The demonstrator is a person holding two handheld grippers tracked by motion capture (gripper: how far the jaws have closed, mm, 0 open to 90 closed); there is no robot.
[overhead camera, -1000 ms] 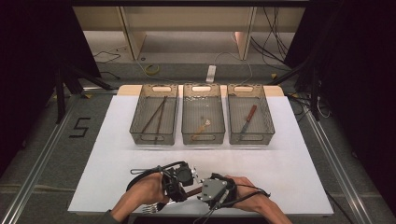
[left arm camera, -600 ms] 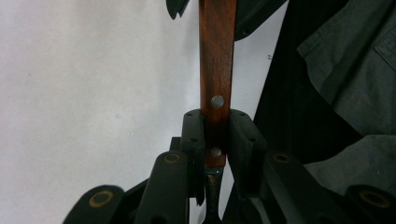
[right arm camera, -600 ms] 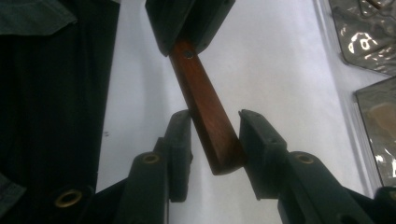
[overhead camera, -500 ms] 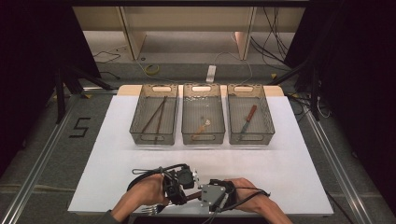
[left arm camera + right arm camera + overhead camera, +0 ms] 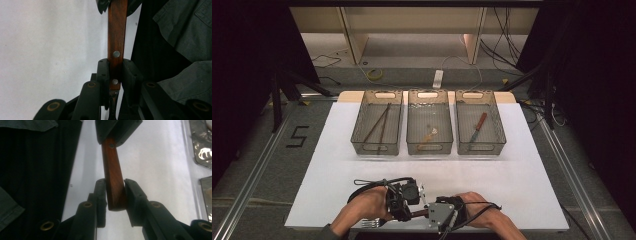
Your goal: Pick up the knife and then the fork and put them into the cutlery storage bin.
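Observation:
A utensil with a brown wooden handle (image 5: 419, 214) hangs between my two grippers at the table's front edge. Metal tines (image 5: 371, 223) peek out under the left hand. My left gripper (image 5: 115, 72) is shut on the handle (image 5: 115, 37) near its rivets, where the metal begins. My right gripper (image 5: 113, 192) has just been closing and its pads now press on the handle's free end (image 5: 112, 175). In the high view the left gripper (image 5: 404, 200) and right gripper (image 5: 442, 215) face each other, close together.
Three mesh baskets stand in a row at the back of the white table cover (image 5: 522, 170). The left basket (image 5: 360, 131) holds two long dark sticks, the middle basket (image 5: 411, 131) a small pale item, the right basket (image 5: 498, 131) a wooden-handled knife (image 5: 478, 127).
Both hands keep their place at the front edge with the utensil between them. The right gripper sits slightly closer to the left one than before.

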